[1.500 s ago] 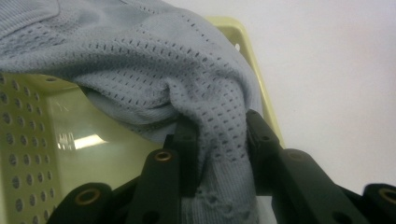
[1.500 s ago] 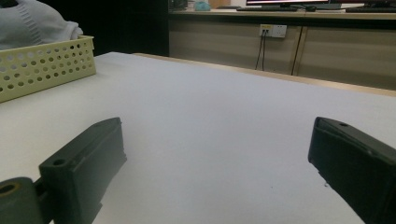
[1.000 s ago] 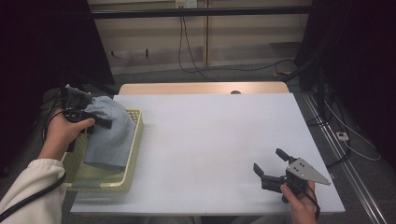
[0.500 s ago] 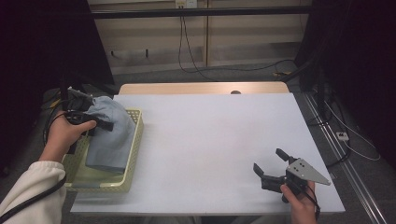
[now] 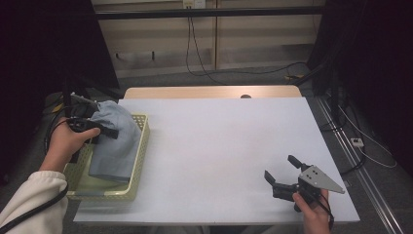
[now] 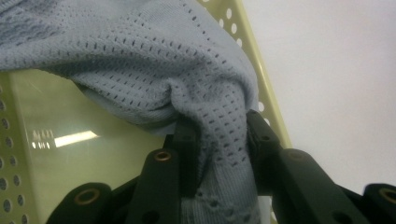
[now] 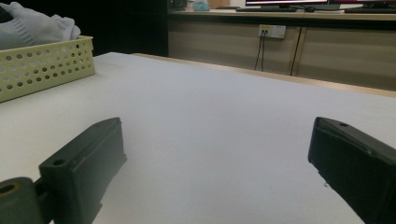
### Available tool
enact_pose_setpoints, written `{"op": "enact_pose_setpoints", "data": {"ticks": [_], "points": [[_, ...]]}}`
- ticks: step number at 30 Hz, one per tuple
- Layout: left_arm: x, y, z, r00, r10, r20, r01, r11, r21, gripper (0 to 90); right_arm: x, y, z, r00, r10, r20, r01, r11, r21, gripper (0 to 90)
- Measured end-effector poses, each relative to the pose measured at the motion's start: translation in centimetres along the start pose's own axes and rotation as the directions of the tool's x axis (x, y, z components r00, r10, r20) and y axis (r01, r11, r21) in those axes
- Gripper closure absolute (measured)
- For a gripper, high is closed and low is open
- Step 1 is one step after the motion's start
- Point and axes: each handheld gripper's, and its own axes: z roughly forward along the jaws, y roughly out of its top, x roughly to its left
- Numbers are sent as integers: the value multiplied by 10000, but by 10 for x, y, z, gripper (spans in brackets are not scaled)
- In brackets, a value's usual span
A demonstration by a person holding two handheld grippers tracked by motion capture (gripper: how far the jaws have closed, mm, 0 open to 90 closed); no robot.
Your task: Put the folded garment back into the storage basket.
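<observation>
A pale blue knitted cloth (image 5: 114,141) hangs over a yellow-green perforated basket (image 5: 141,146) at the table's left edge. My left gripper (image 5: 109,132) is shut on a bunched fold of that cloth; in the left gripper view the cloth (image 6: 205,98) is squeezed between the two black jaws of my left gripper (image 6: 219,149), above the basket (image 6: 60,154). My right gripper (image 5: 285,173) rests low at the table's front right, jaws wide open with nothing between them. In the right gripper view my right gripper (image 7: 217,163) faces bare white tabletop, with the basket (image 7: 44,65) and cloth (image 7: 37,25) far off at the left.
The white table (image 5: 219,146) spans the middle between both hands. A wooden strip (image 5: 209,91) borders its far edge. Cables (image 5: 234,68) lie on the floor beyond, and a cabinet wall (image 7: 299,46) stands behind the table.
</observation>
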Motion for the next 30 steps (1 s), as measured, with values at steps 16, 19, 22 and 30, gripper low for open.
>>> {"op": "enact_pose_setpoints", "data": {"ticks": [16, 19, 22, 30], "points": [[0, -4, 0, 9999, 141, 91, -142, 9998, 119, 709, 0, 0, 0, 10000, -16, -5, 16, 10000, 2, 37], [-1, -5, 0, 9999, 121, 121, -122, 9999, 83, 709, 0, 0, 0, 10000, -13, -16, 13, 10000, -15, 37], [-1, -7, 1, 9998, 160, 152, -162, 9998, 140, 709, 0, 0, 0, 10000, -11, 15, 11, 10000, -5, 37], [-1, -10, 2, 9998, 42, 200, -45, 9999, 135, 707, 0, 0, 0, 10000, -22, 12, 22, 10000, -10, 37]]}}
